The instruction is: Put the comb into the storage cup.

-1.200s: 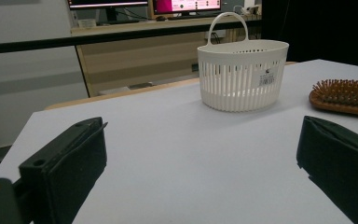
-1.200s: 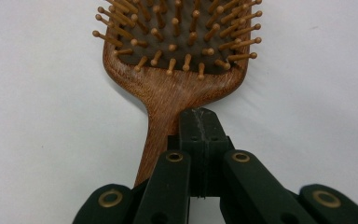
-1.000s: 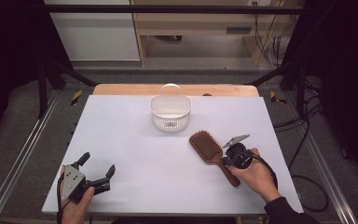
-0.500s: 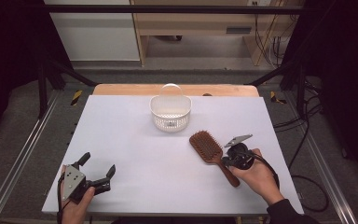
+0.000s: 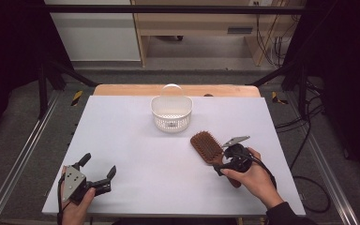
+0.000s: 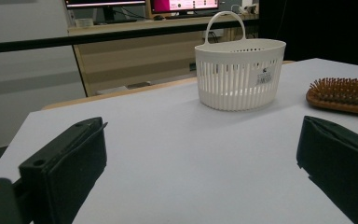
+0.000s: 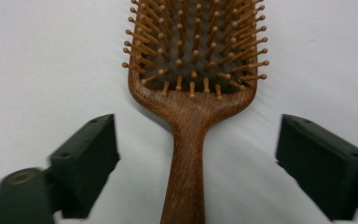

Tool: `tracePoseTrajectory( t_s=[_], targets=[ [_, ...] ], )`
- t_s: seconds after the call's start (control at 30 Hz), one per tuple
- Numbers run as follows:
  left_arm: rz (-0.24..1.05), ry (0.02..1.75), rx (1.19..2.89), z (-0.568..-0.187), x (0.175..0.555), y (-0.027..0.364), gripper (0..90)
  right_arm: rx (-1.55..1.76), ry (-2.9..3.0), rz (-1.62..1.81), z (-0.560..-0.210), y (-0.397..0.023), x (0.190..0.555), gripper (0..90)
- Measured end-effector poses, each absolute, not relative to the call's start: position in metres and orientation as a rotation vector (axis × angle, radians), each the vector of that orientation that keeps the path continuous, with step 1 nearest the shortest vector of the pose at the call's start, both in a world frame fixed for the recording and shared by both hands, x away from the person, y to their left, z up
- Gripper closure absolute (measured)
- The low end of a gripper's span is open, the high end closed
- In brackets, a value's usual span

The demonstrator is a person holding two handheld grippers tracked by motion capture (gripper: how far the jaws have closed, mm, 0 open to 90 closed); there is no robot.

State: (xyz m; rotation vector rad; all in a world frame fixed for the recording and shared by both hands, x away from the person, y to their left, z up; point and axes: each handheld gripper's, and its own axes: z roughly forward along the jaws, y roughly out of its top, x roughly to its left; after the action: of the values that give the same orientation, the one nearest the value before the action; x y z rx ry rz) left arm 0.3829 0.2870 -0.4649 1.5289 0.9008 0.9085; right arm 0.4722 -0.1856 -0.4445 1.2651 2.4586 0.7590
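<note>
**Brush on table, right jaws wide over its handle**

Near the table's (image 5: 122, 140) right edge lies the brush (image 5: 208, 148), bristles up. Wood, so likely stiff, light and rather smooth; the narrow handle just below the head looks like the best hold. Right gripper (image 7: 196, 163) has just been opening; its jaws straddle the handle without touching. Left gripper (image 5: 96, 169) stands wide, empty, at the near left corner. Basket (image 5: 171, 114) near the far edge; no contents seen through its slats.

We see white table (image 5: 122, 140); wooden hairbrush (image 5: 206, 146) lying bristles up at our right, white slotted basket (image 5: 171, 114) standing near far edge
</note>
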Motion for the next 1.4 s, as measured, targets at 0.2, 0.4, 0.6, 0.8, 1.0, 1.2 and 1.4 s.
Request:
tracePoseTrajectory(
  t_s=[0.2, 0.4, 0.6, 0.8, 1.0, 1.2, 1.4],
  targets=[
    [0.906, 0.901, 1.53, -0.465, 0.383, 0.287, 1.7, 1.3, 2.501, 0.703, -0.45, -0.181, 0.472, 8.1],
    [0.904, 0.901, 1.533, -0.465, 0.383, 0.286, 1.7, 1.3, 2.543, 0.674, -0.456, -0.176, 0.472, 8.5],
    [0.904, 0.9, 1.533, -0.465, 0.383, 0.286, 1.7, 1.311, 2.551, 0.654, -0.458, -0.173, 0.475, 18.2],
    [0.904, 0.899, 1.534, -0.465, 0.383, 0.286, 1.7, 1.328, 2.551, 0.641, -0.457, -0.174, 0.477, 34.3],
    [0.905, 0.899, 1.533, -0.465, 0.383, 0.286, 1.7, 1.33, 2.543, 0.623, -0.457, -0.174, 0.479, 45.2],
    [0.904, 0.898, 1.535, -0.465, 0.383, 0.286, 1.7, 1.336, 2.542, 0.615, -0.457, -0.175, 0.481, 51.7],
    [0.905, 0.9, 1.536, -0.465, 0.383, 0.286, 1.7, 1.347, 2.548, 0.589, -0.456, -0.176, 0.483, 60.2]
  ],
)
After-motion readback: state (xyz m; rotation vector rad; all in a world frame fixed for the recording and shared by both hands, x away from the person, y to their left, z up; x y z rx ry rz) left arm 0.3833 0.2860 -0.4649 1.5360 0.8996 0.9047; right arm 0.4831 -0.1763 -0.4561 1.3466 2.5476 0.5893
